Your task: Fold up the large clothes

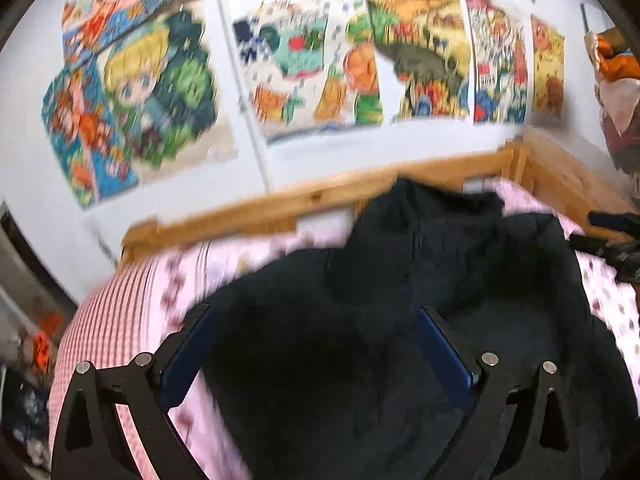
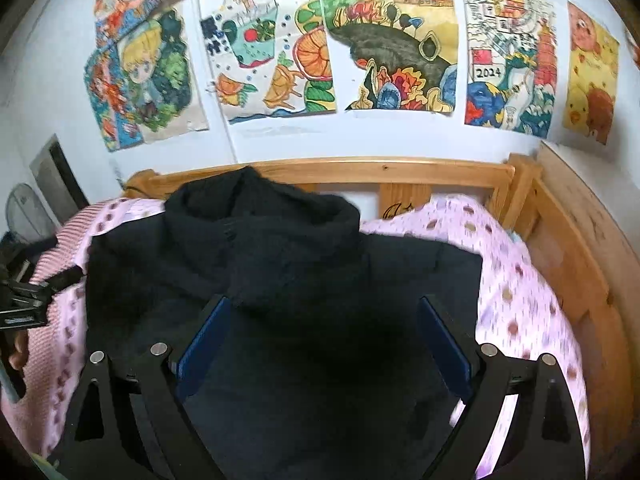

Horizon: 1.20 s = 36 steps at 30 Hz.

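Note:
A large dark hooded garment (image 1: pixel 400 300) lies spread on the pink bedsheet (image 1: pixel 132 320), hood toward the wooden headboard. My left gripper (image 1: pixel 316 312) hovers above its left part, jaws wide apart with nothing between the blue pads (image 1: pixel 188 356). In the right wrist view the same dark garment (image 2: pixel 280 272) fills the middle, its hood (image 2: pixel 260 216) bunched near the rail. My right gripper (image 2: pixel 324 304) hangs over it, open, pads (image 2: pixel 204 340) clear of the cloth. The right gripper shows at the left wrist view's right edge (image 1: pixel 612 240), the left gripper at the right wrist view's left edge (image 2: pixel 28 296).
A wooden bed frame (image 2: pixel 360 168) runs behind and along the right side (image 2: pixel 580 264). Colourful drawings (image 2: pixel 392 36) cover the white wall. A hand (image 2: pixel 18 350) shows at the left edge. Clutter sits beside the bed at far left (image 1: pixel 36 360) and top right (image 1: pixel 616 80).

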{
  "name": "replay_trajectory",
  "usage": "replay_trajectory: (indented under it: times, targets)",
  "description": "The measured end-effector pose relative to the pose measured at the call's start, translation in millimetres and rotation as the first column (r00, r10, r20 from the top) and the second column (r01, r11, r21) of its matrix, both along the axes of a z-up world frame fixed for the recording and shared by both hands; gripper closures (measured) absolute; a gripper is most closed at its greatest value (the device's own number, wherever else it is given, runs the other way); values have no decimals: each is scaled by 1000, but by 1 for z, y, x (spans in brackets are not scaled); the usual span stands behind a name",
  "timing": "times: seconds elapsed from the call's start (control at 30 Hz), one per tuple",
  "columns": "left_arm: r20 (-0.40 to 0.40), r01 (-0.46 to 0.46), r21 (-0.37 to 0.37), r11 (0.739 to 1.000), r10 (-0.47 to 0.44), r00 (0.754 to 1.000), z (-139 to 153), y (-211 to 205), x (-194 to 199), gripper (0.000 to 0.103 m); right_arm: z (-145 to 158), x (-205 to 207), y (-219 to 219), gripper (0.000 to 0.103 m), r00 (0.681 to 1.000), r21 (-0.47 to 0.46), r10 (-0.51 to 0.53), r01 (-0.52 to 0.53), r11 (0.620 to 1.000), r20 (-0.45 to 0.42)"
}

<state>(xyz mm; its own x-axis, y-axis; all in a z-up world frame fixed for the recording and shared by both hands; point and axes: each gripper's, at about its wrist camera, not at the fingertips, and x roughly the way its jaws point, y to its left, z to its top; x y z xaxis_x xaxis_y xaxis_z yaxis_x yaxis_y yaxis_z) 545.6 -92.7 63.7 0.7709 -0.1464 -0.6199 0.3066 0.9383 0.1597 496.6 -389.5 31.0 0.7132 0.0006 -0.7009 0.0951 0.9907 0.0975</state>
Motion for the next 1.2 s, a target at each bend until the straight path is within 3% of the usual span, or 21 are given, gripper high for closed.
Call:
replay_trajectory:
  times: [0.1, 0.3, 0.37, 0.43, 0.47, 0.57, 0.6, 0.63, 0.7, 0.83, 1.0, 1.2]
  targets:
    - [45, 18, -53, 998, -15, 999, -4, -15, 29, 4, -8, 33, 1, 13, 1000, -63, 9, -10, 998, -18]
    - [21, 1, -159, 987, 2, 1000, -20, -28, 89, 6, -17, 87, -2, 13, 999, -68, 35, -35, 997, -2]
    - [-15, -2, -186, 983, -1, 1000, -29, -31, 104, 20, -24, 103, -2, 16, 999, -81, 40, -42, 996, -21]
    - [-51, 3, -197, 980, -13, 999, -38, -34, 116, 40, -29, 115, 0, 21, 998, -100, 50, -54, 994, -41]
    - [-60, 13, -202, 979, -25, 998, -43, -36, 122, 43, -30, 120, 2, 27, 998, -103, 58, -62, 993, -40]
    - [-64, 44, -234, 971, -61, 996, -50, -40, 128, 70, -31, 126, 2, 47, 998, -80, 66, -67, 995, -20]
    - [-68, 58, -242, 968, -76, 995, -52, -43, 128, 91, -31, 127, 2, 60, 998, -67, 62, -62, 996, -12]
    - [-68, 67, -243, 968, -86, 994, -53, -46, 129, 93, -31, 127, 1, 65, 999, -68, 54, -54, 996, -2]
    - [-32, 60, -228, 972, -69, 997, -52, -50, 124, 94, -28, 124, 0, 97, 999, -72, 46, -44, 996, 22]
    - [-6, 58, -233, 971, -61, 998, -47, -39, 114, 96, -20, 98, -15, 97, 993, 2, 62, -63, 998, 105]
    - [-54, 101, -208, 973, -115, 992, -58, -19, 97, 97, -35, 66, -31, 98, 986, 40, 110, -116, 992, 127]
    - [-111, 168, 10, 986, -165, 980, -92, -36, 71, 97, -67, 53, -24, 99, 982, -14, 181, -181, 983, 43]
